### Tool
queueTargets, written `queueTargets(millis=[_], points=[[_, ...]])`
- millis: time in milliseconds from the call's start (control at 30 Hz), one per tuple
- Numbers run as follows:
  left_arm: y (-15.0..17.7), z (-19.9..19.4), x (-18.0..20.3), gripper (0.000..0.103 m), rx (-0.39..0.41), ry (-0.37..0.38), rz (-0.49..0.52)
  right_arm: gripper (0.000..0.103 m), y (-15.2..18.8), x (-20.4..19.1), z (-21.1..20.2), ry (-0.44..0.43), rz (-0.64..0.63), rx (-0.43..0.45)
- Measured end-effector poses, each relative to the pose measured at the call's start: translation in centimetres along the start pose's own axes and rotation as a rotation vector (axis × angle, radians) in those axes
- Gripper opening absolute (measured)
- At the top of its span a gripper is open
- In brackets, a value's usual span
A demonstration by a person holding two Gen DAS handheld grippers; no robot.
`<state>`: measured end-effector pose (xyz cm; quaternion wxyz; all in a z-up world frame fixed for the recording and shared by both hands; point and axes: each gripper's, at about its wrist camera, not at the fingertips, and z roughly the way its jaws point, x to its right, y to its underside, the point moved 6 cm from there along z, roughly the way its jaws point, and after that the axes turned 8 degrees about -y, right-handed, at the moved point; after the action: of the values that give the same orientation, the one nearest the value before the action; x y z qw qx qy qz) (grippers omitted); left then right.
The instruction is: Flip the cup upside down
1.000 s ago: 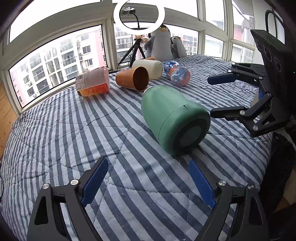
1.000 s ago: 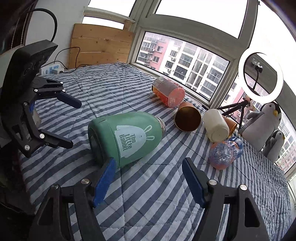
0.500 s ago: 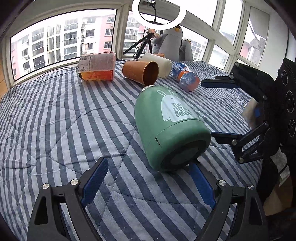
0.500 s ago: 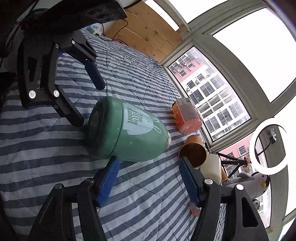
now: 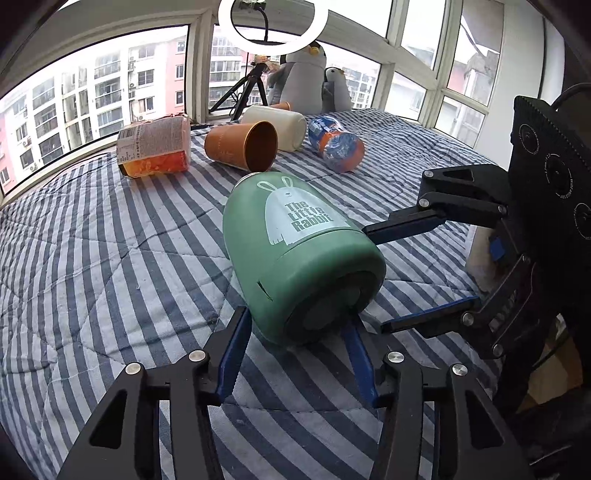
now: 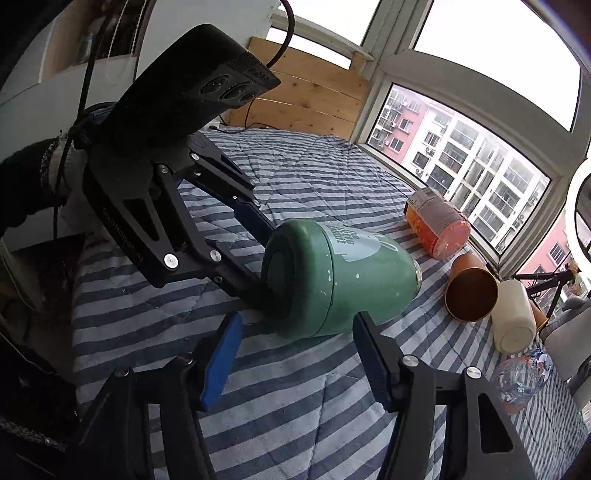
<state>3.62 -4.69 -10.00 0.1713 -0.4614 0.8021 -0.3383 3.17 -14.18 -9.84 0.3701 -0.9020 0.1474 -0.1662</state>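
Note:
A green cup (image 5: pixel 295 254) with a white rabbit print lies on its side on the striped bedspread (image 5: pixel 110 240), its base toward the left wrist camera; it also shows in the right wrist view (image 6: pixel 340 284). My left gripper (image 5: pixel 295 347) is open, its blue-padded fingers on either side of the cup's base end; whether they touch it I cannot tell. My right gripper (image 6: pixel 299 358) is open, just short of the cup's side. In the left wrist view the right gripper (image 5: pixel 413 273) stands beside the cup at the right.
Behind the cup lie an orange cup (image 5: pixel 242 146), a cream cup (image 5: pixel 277 122), a crumpled blue-orange bottle (image 5: pixel 336 142) and an orange jar (image 5: pixel 155 147). Penguin toys (image 5: pixel 306 81) and a ring light (image 5: pixel 273 22) stand at the window. A wooden board (image 6: pixel 306 99) leans at the far end.
Both grippers have closed in on the green cup. The left gripper's fingers now flank its base and have narrowed. The cup has rolled so its print faces up.

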Motion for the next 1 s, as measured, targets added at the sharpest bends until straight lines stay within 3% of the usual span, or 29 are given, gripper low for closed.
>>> queueTargets(millis=[67, 200, 433, 667, 1000], points=[[0.0, 0.0, -0.1, 0.053, -0.004, 0.003, -0.001, 0.039, -0.1, 0.5, -0.1, 0.006, 0.034, 0.014], [-0.2, 0.2, -0.2, 0.051, -0.003, 0.004, -0.008, 0.034, -0.1, 1.9, -0.2, -0.018, 0.130, 0.043], [-1.2, 0.1, -0.5, 0.051, 0.004, 0.021, -0.044, 0.034, -0.5, 3.3, -0.4, -0.012, 0.217, 0.080], [-4.6, 0.0, -0.3, 0.051, 0.018, 0.033, -0.040, 0.034, -2.1, 6.4, -1.6, 0.027, 0.294, 0.117], [-9.2, 0.7, -2.9, 0.051, 0.030, 0.073, -0.137, 0.034, -3.7, 11.8, -1.7, -0.027, 0.468, 0.166]])
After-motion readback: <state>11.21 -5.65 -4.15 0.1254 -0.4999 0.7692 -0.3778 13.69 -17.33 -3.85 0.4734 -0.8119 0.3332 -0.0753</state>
